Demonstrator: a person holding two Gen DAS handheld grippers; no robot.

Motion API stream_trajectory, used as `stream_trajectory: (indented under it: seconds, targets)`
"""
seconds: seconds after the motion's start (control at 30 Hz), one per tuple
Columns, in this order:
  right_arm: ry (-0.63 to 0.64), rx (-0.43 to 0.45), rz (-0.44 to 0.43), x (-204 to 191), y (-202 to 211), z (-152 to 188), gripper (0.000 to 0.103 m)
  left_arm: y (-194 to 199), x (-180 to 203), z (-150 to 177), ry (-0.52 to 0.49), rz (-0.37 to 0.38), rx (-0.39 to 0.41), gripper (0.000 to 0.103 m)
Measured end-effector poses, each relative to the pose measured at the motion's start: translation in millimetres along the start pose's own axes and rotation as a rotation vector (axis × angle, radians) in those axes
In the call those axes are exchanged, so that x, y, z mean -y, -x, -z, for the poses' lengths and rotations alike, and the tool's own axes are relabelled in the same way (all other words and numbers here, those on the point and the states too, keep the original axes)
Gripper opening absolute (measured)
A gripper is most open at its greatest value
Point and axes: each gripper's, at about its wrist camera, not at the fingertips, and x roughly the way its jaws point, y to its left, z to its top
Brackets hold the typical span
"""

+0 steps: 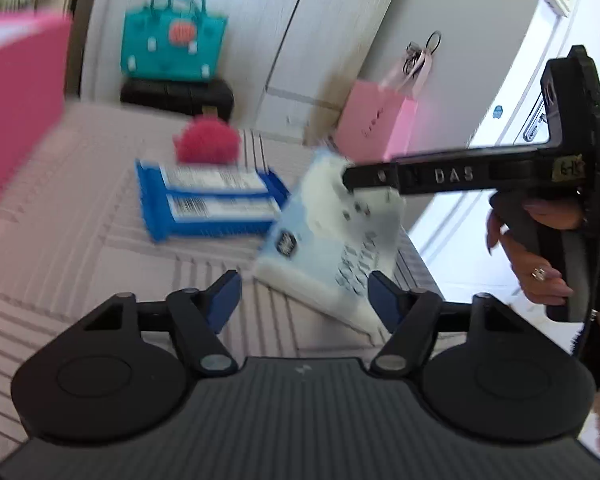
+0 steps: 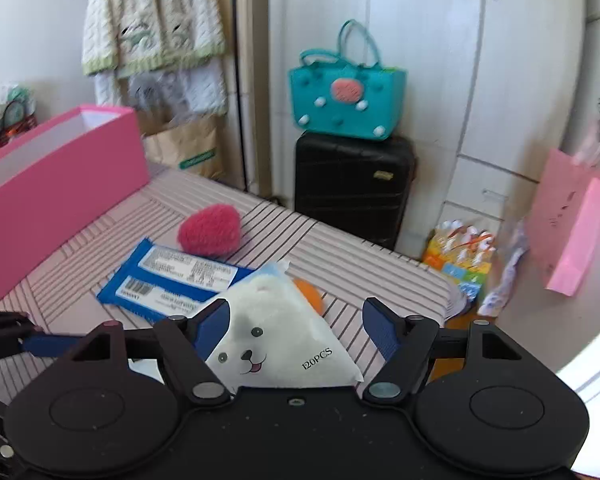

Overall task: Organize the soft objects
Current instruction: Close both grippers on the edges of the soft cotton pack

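Orange ball (image 2: 314, 294) lay mostly hidden behind the white tissue pack (image 2: 276, 332) on the striped surface (image 2: 340, 252). Both grippers' fingers (image 2: 380, 332) stood released around that pack; blue packet (image 2: 160, 284) and red heart (image 2: 210, 230) lay farther left.

You are looking at a tissue pack (image 2: 276, 336) in soft, slightly glossy plastic film. The blue pack (image 2: 168, 280) is showing a shinier wrap. The heart (image 2: 210, 230) is looking fuzzy, like knitted yarn. The striped cover (image 2: 360, 256) is lying as matt cloth. The pink box (image 2: 60, 184) is appearing as smooth matt cardboard, and the suitcase (image 2: 354, 184) as hard ribbed plastic.
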Motion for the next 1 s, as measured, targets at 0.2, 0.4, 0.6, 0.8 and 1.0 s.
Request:
stream_trajectory:
  seconds: [0.2, 0.4, 0.6, 0.8, 1.0]
  targets:
    - [0.046, 0.001, 0.013, 4.5, -5.7, -4.4, 0.080, -5.5, -3.8, 10.8, 0.111, 0.035, 0.022, 0.057]
    - [-0.049, -0.067, -0.091, 18.4, -21.5, 3.6, 0.067, -12.7, -1.0, 8.6, 0.100, -0.008, 0.045, 0.040]
    - [-0.083, -0.059, -0.105, 17.4, -14.2, 6.6, 0.049, -20.4, -4.6, 4.8, 0.124, -0.031, 0.068, 0.026]
    - [-0.079, -0.016, -0.092, 16.2, 0.9, 5.9, 0.033, -21.8, -22.4, 1.5, 0.201, 0.020, 0.054, 0.020]
    - [-0.078, 0.003, -0.093, 1.8, 19.0, 8.7, 0.032, -7.3, -22.7, 1.3, 0.181, 0.014, 0.034, 0.020]
